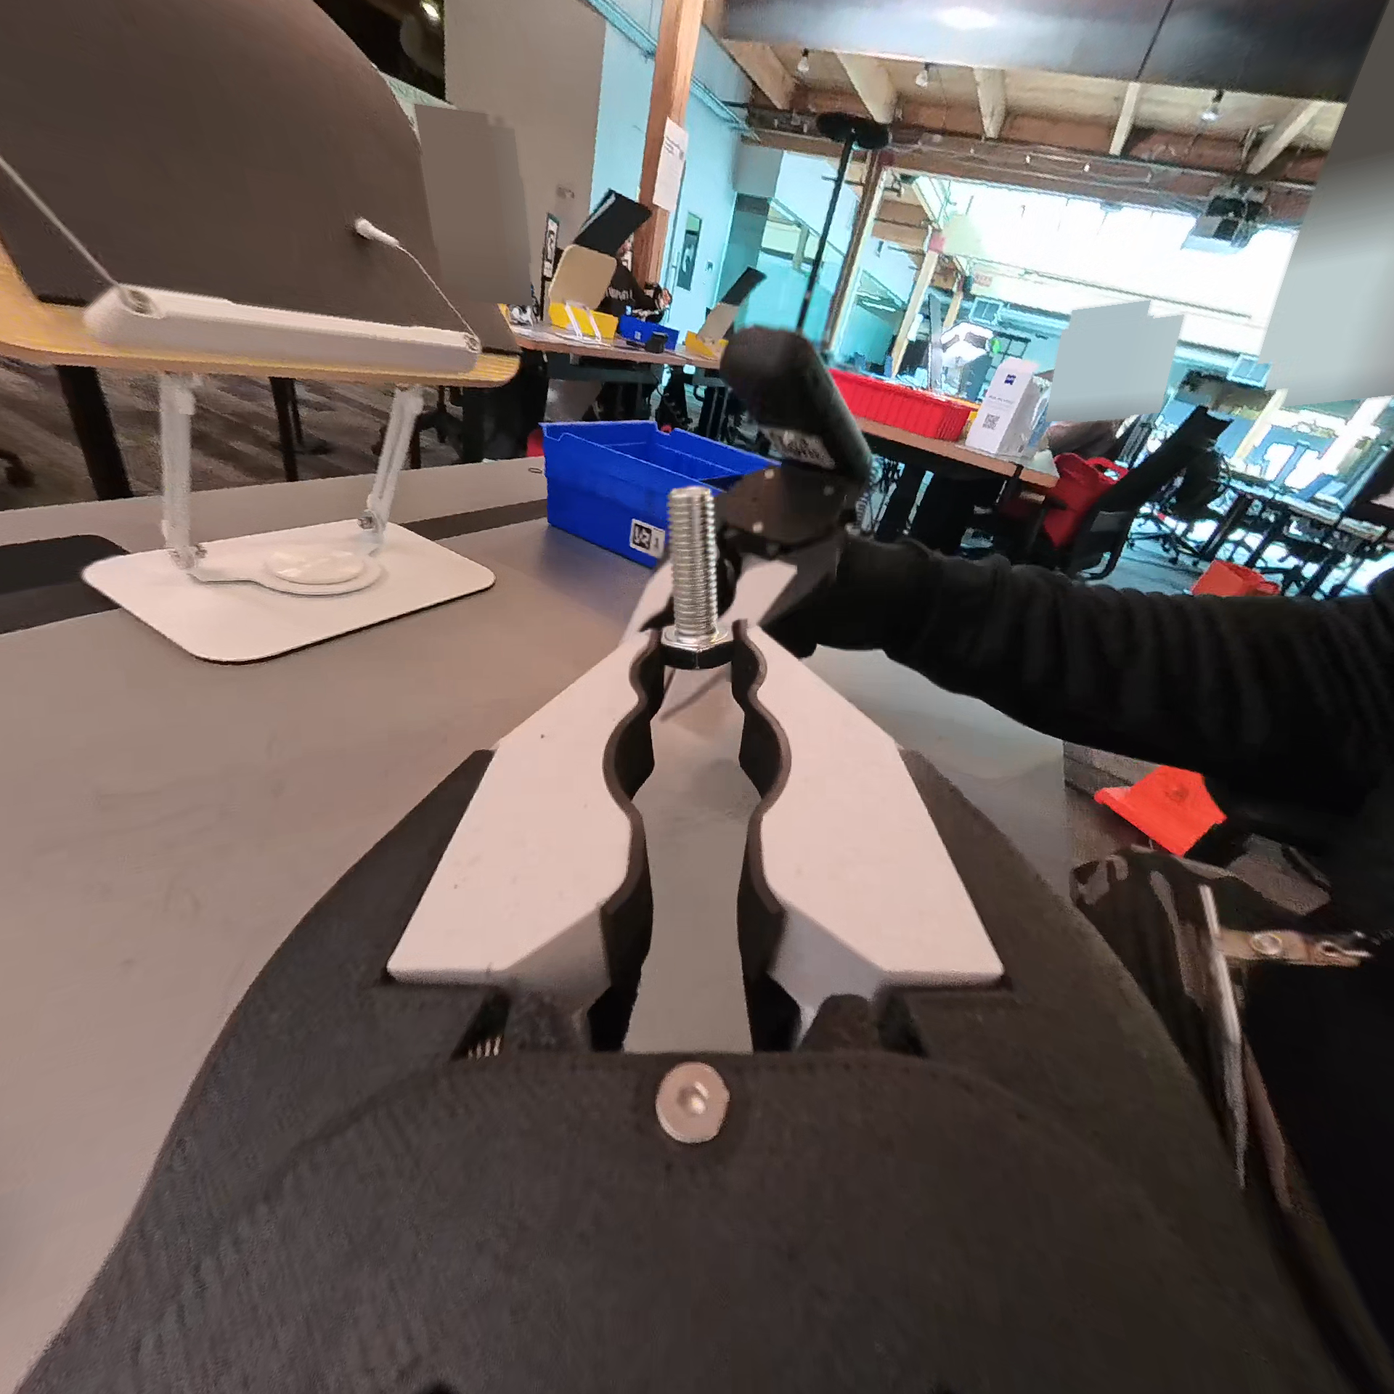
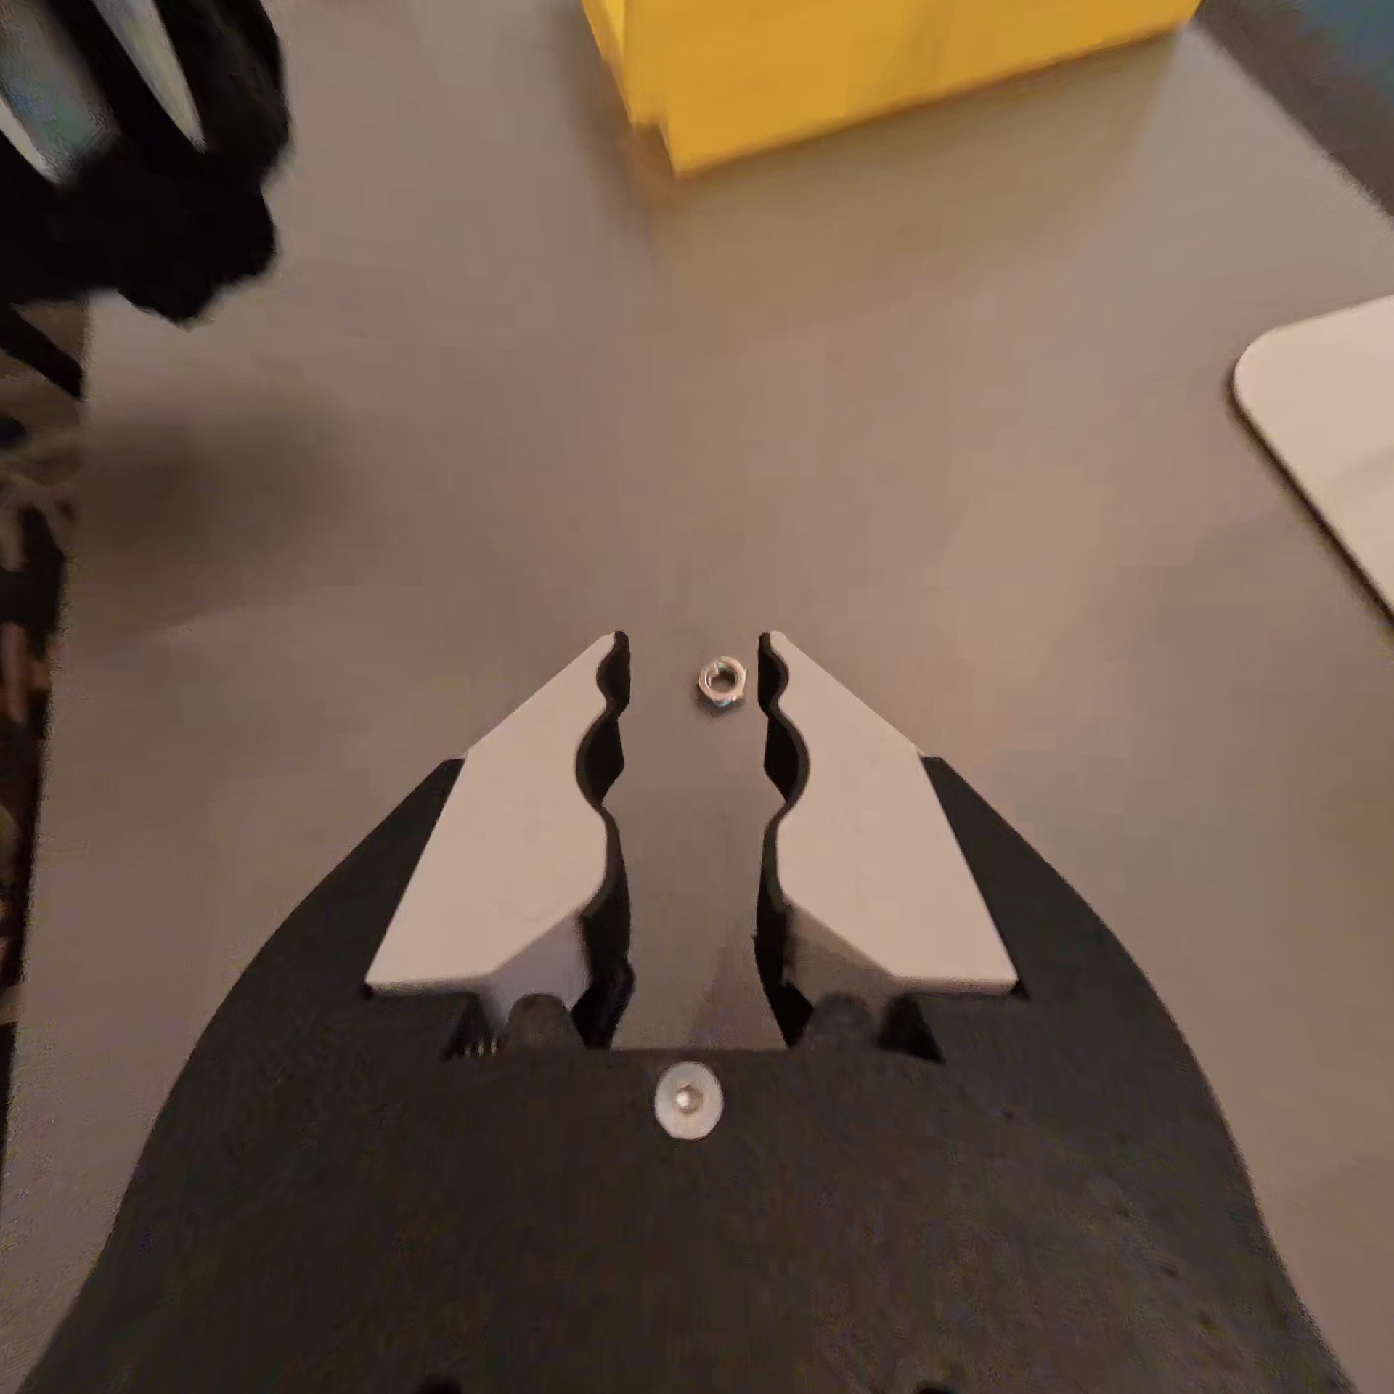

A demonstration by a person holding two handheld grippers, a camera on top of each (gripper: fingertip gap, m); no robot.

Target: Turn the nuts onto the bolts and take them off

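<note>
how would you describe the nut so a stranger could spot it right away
On the grey table, below the yellow bin, the open right gripper points down. Framed between its tips lies the nut: tiny, silver, hexagonal, flat, the only loose metal piece there.

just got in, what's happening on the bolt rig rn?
A person is running two handheld grippers on a grey table. The left gripper is shut on a bolt, gripping its hex head with the threaded shank pointing straight up. The right gripper is open and aimed down at the table, with a small nut lying flat between its fingers. The nut is not gripped and not on the bolt yet.
</note>
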